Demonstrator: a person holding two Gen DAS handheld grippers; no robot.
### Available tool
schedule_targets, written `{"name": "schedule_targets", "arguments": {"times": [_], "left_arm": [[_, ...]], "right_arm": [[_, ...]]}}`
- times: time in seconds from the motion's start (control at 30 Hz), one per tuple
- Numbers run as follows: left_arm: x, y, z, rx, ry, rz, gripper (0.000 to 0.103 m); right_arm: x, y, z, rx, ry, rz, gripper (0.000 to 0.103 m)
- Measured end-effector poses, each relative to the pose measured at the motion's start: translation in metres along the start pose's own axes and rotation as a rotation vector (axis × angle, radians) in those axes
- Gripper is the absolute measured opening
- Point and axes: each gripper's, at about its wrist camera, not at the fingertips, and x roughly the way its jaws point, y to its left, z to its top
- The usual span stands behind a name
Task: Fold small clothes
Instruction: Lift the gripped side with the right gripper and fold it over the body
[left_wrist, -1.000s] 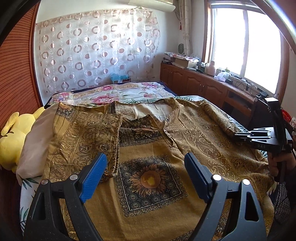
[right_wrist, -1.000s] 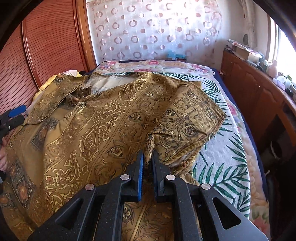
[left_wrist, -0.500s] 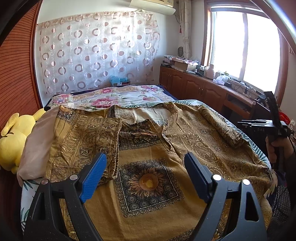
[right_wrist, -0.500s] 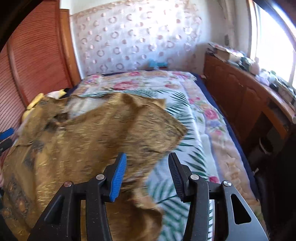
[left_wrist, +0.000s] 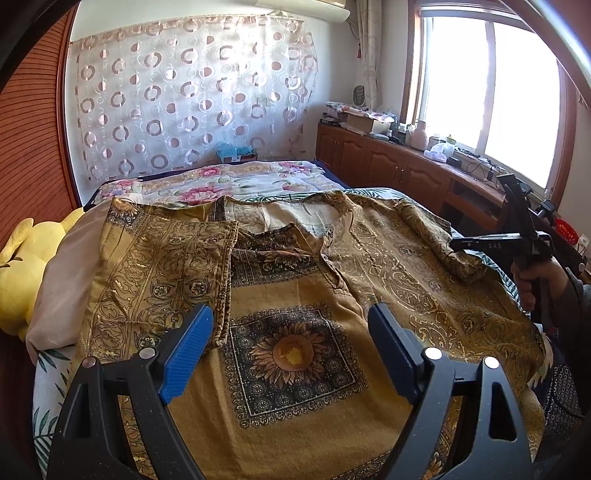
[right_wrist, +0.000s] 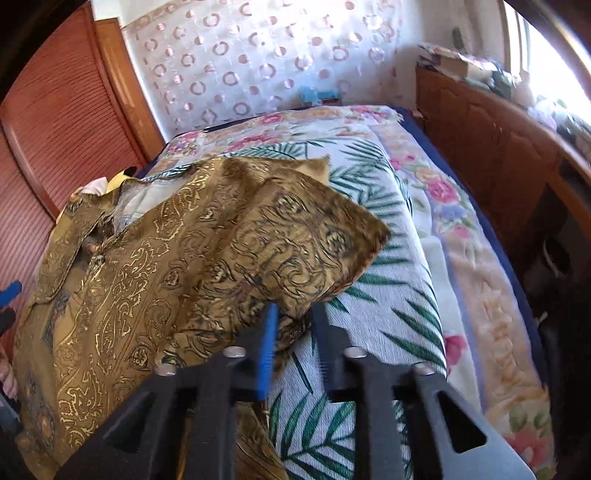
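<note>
Jaws of the left gripper (left_wrist: 290, 341) stand wide apart with nothing between them, hovering above the sunflower square on the gold patterned shirt (left_wrist: 295, 295), which lies spread front-up across the bed (right_wrist: 388, 302). Those of the right gripper (right_wrist: 293, 325) have drawn nearly together on the edge of the shirt's sleeve (right_wrist: 280, 236), a fold of gold cloth caught between the pads where the sleeve lies over the palm-leaf bedcover
</note>
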Motion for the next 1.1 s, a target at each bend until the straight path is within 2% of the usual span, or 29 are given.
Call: {"name": "schedule_targets", "arguments": {"times": [0.1, 0.23, 0.4, 0.47, 0.5, 0.57, 0.63, 0.67, 0.83, 1.07, 1.1], "left_arm": [[0.000, 0.000, 0.000, -0.002, 0.001, 0.002, 0.086], [0.001, 0.001, -0.002, -0.010, 0.001, 0.001, 0.086], [0.000, 0.003, -0.005, -0.014, 0.002, 0.001, 0.086], [0.000, 0.003, -0.006, -0.014, 0.004, 0.001, 0.086], [0.000, 0.003, -0.006, -0.014, 0.004, 0.002, 0.086], [0.000, 0.004, -0.006, -0.017, 0.005, -0.001, 0.086], [0.000, 0.004, -0.008, -0.018, 0.007, -0.003, 0.086], [0.000, 0.004, -0.009, -0.019, 0.007, -0.005, 0.086], [0.002, 0.002, -0.010, -0.014, 0.016, -0.012, 0.086], [0.003, -0.003, -0.010, -0.003, 0.023, -0.017, 0.086], [0.003, -0.003, -0.010, -0.002, 0.023, -0.017, 0.086]], "right_arm": [[-0.008, 0.003, 0.006, -0.015, -0.049, 0.003, 0.002], [-0.023, 0.026, 0.013, -0.073, -0.113, 0.032, 0.002], [-0.028, 0.054, 0.010, -0.139, -0.134, 0.036, 0.002], [-0.024, 0.054, 0.008, -0.137, -0.130, 0.011, 0.002], [-0.021, 0.052, 0.005, -0.142, -0.121, -0.036, 0.003], [-0.013, 0.048, 0.003, -0.131, -0.095, -0.095, 0.017], [-0.006, 0.037, -0.004, -0.092, -0.063, -0.096, 0.044], [-0.004, 0.033, -0.007, -0.076, -0.047, -0.089, 0.046], [0.000, 0.011, -0.021, -0.009, 0.001, -0.079, 0.046], [0.000, -0.003, -0.021, 0.070, 0.029, 0.048, 0.046], [0.001, -0.004, -0.020, 0.067, 0.029, 0.053, 0.038]]}}
